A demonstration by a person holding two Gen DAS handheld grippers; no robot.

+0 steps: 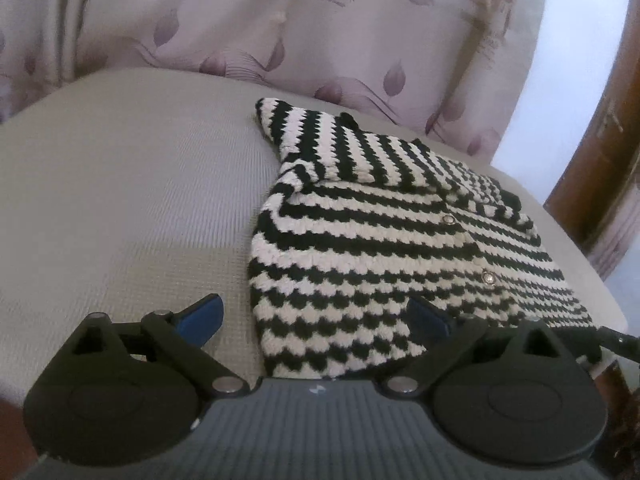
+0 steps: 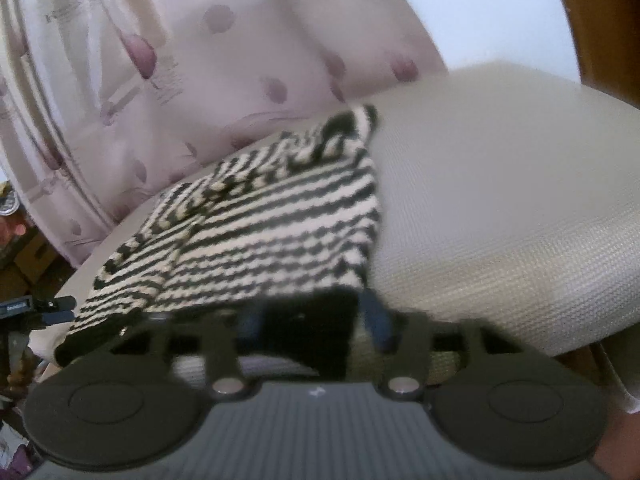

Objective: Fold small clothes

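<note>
A black-and-white striped knitted cardigan [image 1: 384, 240] with small round buttons lies flat on a beige padded surface [image 1: 132, 208]. One sleeve is folded across its upper part. My left gripper [image 1: 316, 320] is open at the cardigan's near left corner, one blue pad on the bare surface and the other over the knit. In the blurred right wrist view the same cardigan [image 2: 260, 232] lies left of centre. My right gripper [image 2: 314, 322] stands open at its near edge, the dark hem lying between the fingers without being pinched.
A pale curtain [image 1: 320, 40] with purple leaf prints hangs behind the surface. A brown wooden door [image 1: 600, 160] stands at the right. Boxes and clutter [image 2: 24, 248] and a black clamp-like fitting [image 2: 36, 308] sit beyond the surface's left edge. Bare beige surface [image 2: 500, 200] extends right of the cardigan.
</note>
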